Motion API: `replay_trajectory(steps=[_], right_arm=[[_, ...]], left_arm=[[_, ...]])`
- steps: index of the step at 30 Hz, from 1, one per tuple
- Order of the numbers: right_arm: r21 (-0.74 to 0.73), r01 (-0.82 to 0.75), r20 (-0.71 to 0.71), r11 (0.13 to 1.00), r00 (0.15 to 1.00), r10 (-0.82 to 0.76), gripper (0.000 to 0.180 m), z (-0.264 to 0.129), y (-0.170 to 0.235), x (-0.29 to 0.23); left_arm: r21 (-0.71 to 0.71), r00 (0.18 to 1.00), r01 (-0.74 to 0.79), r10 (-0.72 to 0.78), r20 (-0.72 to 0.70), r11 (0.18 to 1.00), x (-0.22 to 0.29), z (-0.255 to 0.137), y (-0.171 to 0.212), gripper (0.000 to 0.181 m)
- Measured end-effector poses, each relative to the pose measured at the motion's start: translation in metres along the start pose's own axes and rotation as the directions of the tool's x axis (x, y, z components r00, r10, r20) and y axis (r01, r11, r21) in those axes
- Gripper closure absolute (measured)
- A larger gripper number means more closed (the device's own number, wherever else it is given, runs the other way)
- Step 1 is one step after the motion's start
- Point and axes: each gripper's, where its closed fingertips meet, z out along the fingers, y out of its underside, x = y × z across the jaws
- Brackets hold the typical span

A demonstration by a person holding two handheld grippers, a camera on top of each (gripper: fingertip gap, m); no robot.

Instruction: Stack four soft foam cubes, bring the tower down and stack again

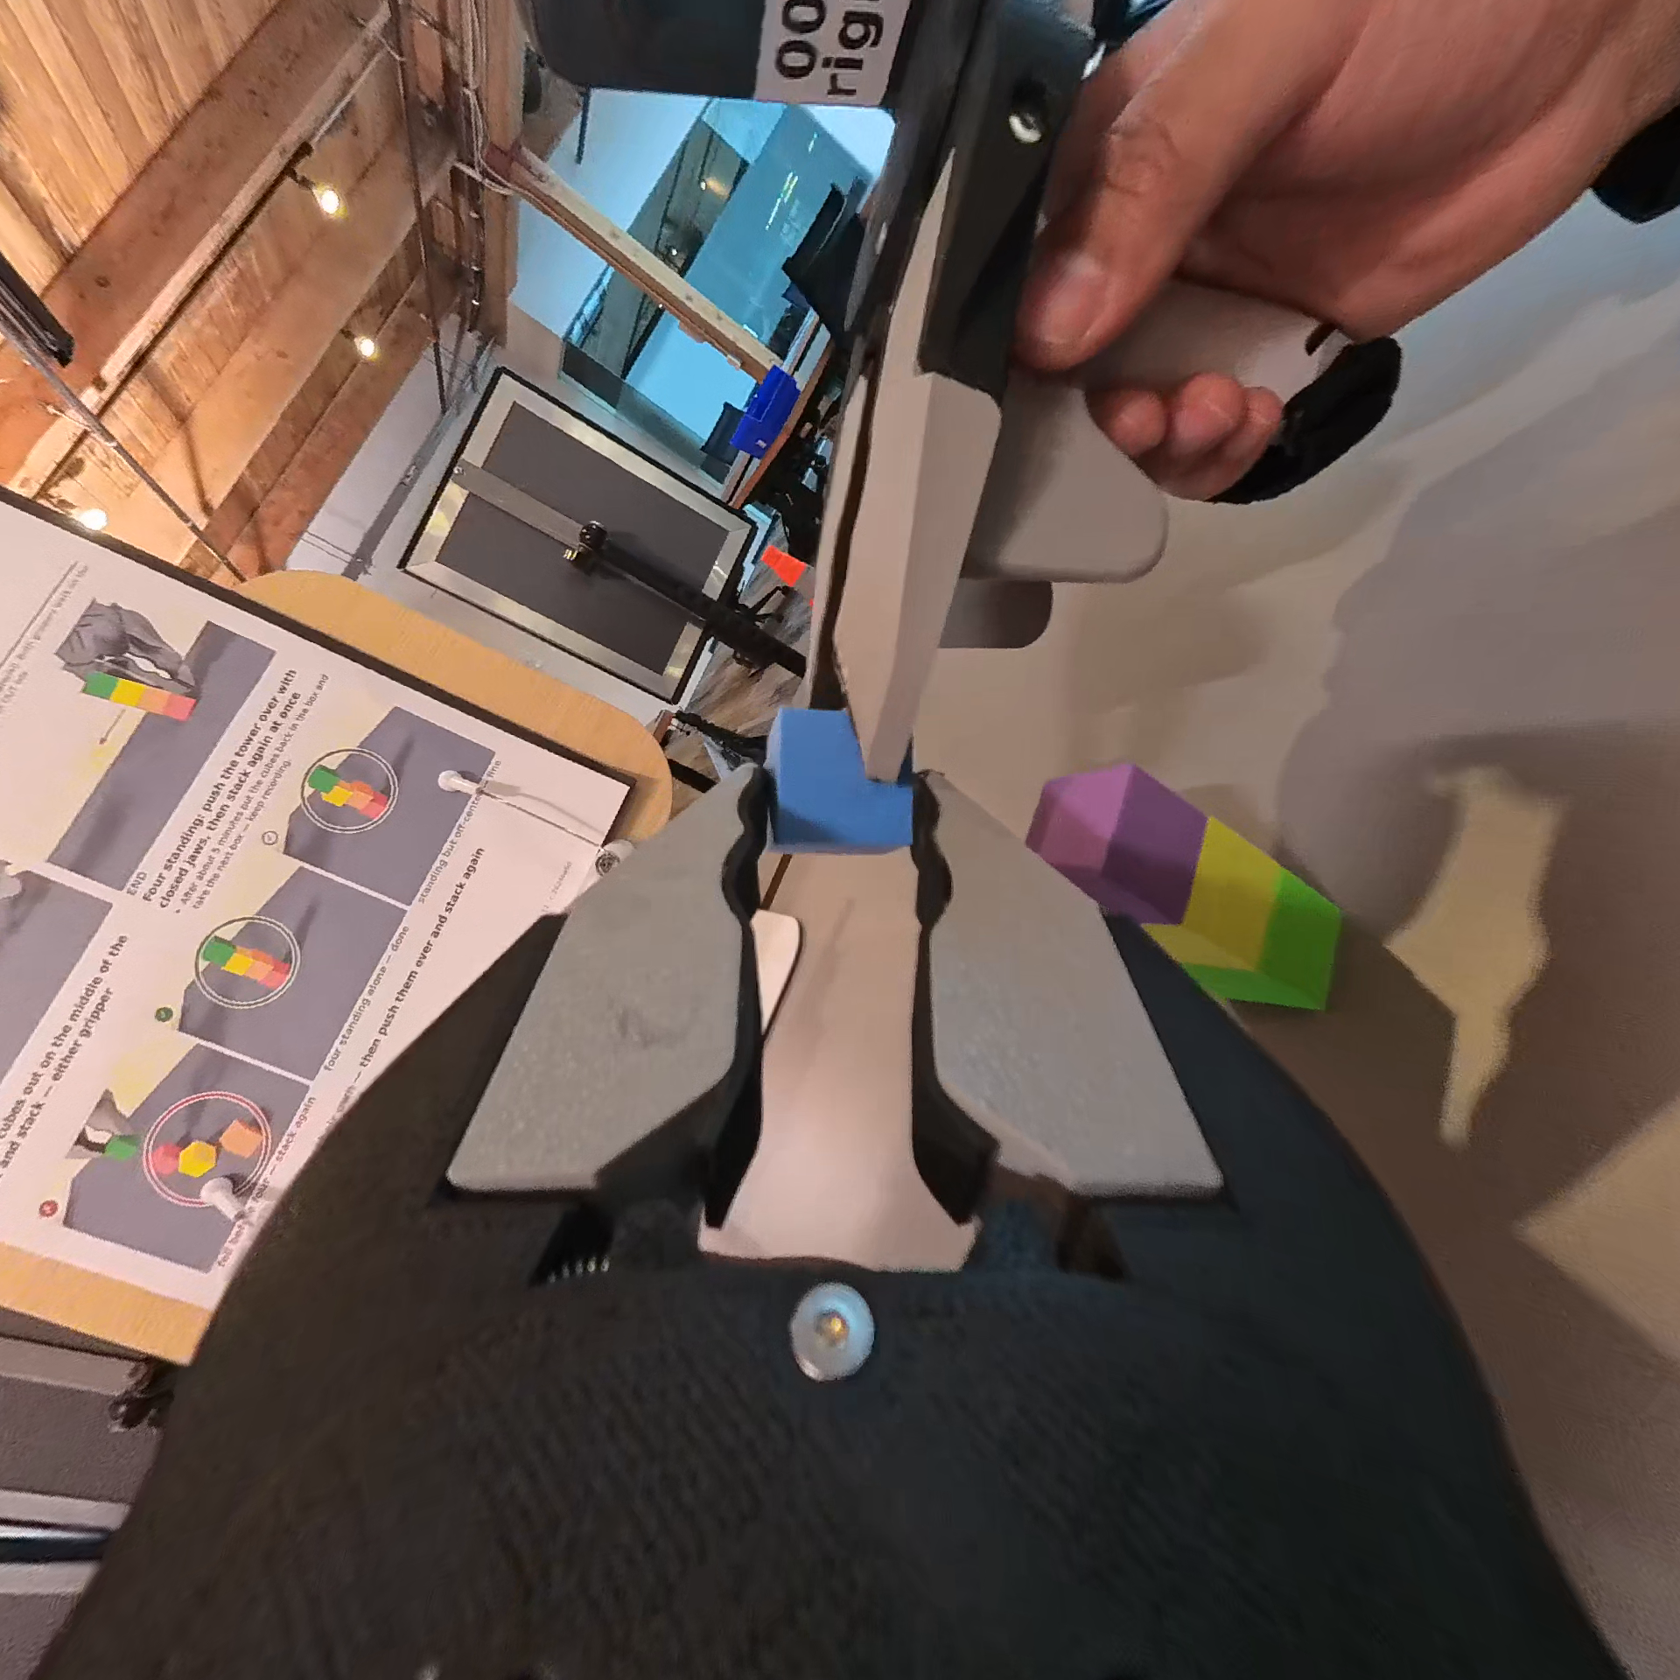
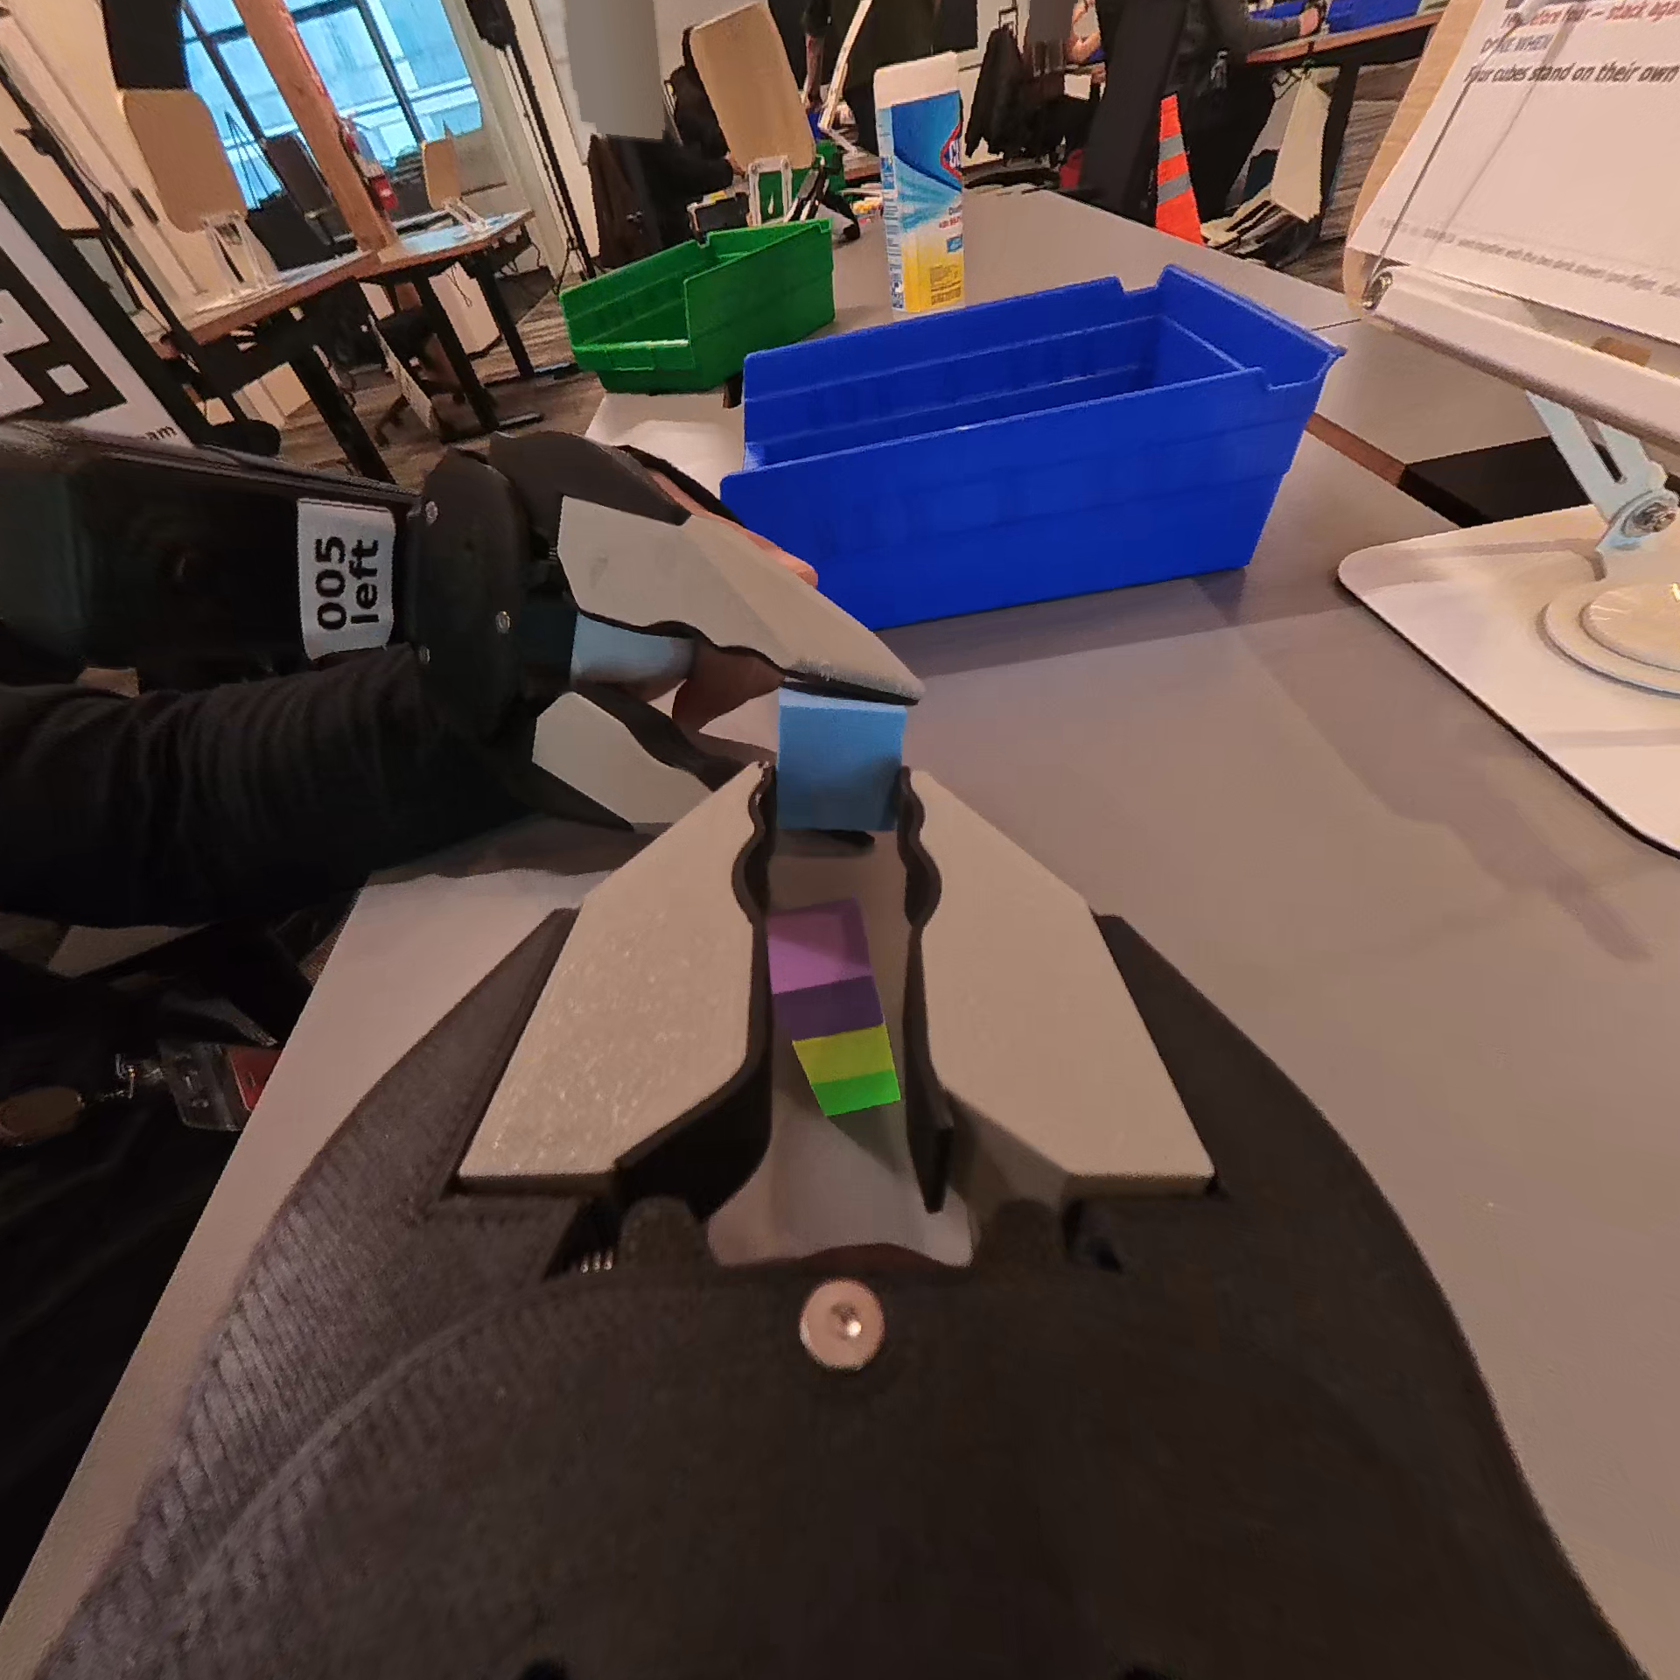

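A blue foam cube (image 1: 836,818) hangs in the air between both grippers. My left gripper (image 1: 841,805) is shut on it from the side. My right gripper (image 2: 835,791) is also shut on the same blue cube (image 2: 841,773). In the left wrist view the right gripper (image 1: 855,736) comes in from above. In the right wrist view the left gripper (image 2: 832,736) comes in from the left. Below stands a tower on the grey table (image 2: 1273,909): a purple cube (image 2: 818,964) on a yellow cube (image 2: 845,1053) on a green cube (image 2: 859,1091). The tower (image 1: 1209,895) shows to the right in the left wrist view.
A blue bin (image 2: 1000,509) stands behind the cubes, with a green bin (image 2: 700,309) and a wipes canister (image 2: 923,200) farther back. An instruction sheet on a white stand (image 2: 1500,564) is at the right; it also shows in the left wrist view (image 1: 273,909). The table edge runs along the left. Only a small space, under 4 cm, lies between the two pairs of fingers.
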Motion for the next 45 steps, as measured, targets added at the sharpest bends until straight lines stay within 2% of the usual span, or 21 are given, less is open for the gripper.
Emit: replay_trajectory(steps=[14, 21, 27, 45], right_arm=[[0.052, -0.038, 0.023, 0.998, 0.999, 0.037, 0.156, -0.004, -0.005, 0.001], [0.018, -0.115, 0.111, 0.993, 0.987, 0.113, 0.156, -0.005, 0.006, -0.001], [0.035, -0.118, 0.096, 0.992, 0.989, 0.114, 0.150, -0.005, 0.002, 0.001], [0.011, -0.049, 0.044, 0.999, 0.998, 0.048, 0.155, 0.001, 0.007, 0.002]], left_arm=[[0.006, 1.000, -0.017, 0.016, 0.023, 1.000, -0.005, -0.005, 0.000, 0.152], [-0.006, 0.996, -0.083, 0.083, -0.013, 0.997, 0.005, -0.004, 0.002, 0.154], [-0.034, 0.990, -0.140, 0.140, -0.022, 0.989, 0.009, -0.003, 0.006, 0.154], [-0.032, 0.985, -0.171, 0.170, -0.010, 0.985, 0.010, -0.002, 0.005, 0.153]])
